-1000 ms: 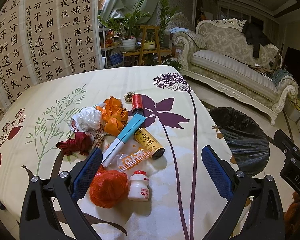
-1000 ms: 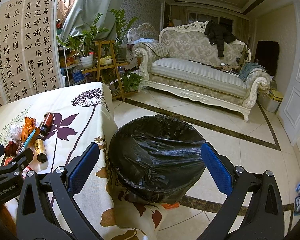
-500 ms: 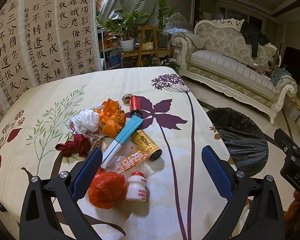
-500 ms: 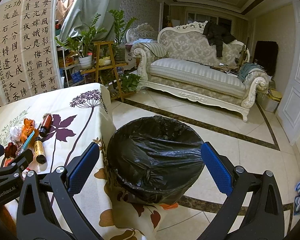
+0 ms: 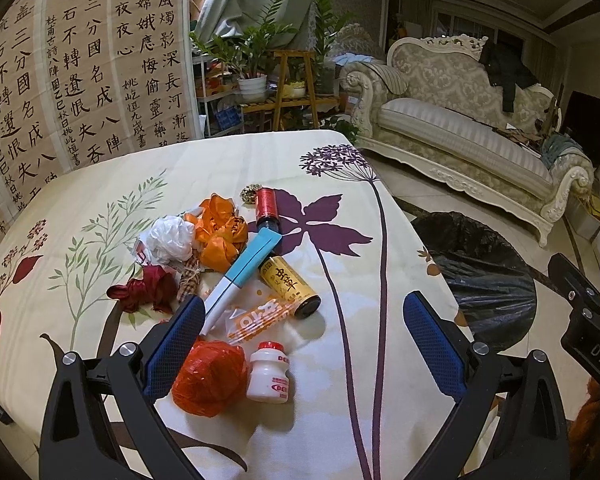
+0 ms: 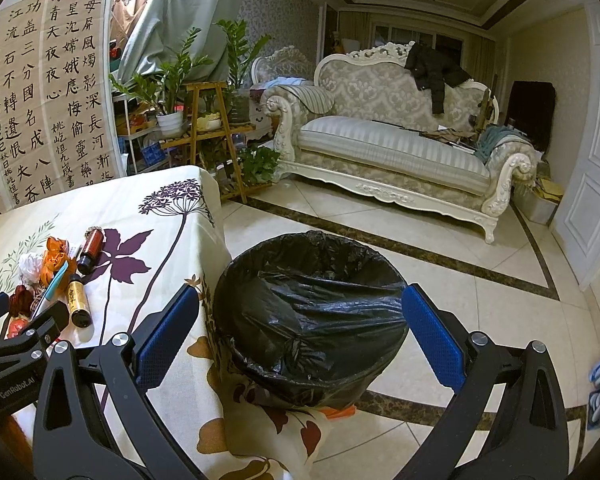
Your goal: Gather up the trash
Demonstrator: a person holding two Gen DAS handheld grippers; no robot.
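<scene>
Easing my left gripper [image 5: 304, 344] in toward the pile over the last second, I see the trash sliding a little lower and nearer between its wide-open, empty jaws, so I judge the first pick is close but nothing is collected yet. The small white bottle [image 5: 269, 374] now stands upright between the pads, nearer my left one, its red cap up and its long axis vertical; the red crumpled wrapper [image 5: 209, 378] touches it on the left, right against my left pad. Beyond them the yellow bottle [image 5: 290, 286] lies flat, its long axis running from the table's middle toward the near right edge, dark cap end pointing at me. The blue and white tube [image 5: 242, 276] lies on a diagonal, blue end pointing away to the right, white end toward my left pad. The red bottle [image 5: 266, 210] lies farther back, near the orange wrappers [image 5: 220, 232], the white wad [image 5: 170, 240] and the dark red wrapper [image 5: 146, 290]. My right gripper [image 6: 300, 334] has hardly shifted: it is spread open, holding nothing, and framing the black-lined bin [image 6: 312, 320], which stands on the floor just off the table's [image 5: 340, 184] right edge. The bin's mouth faces up and looks ready to receive.
</scene>
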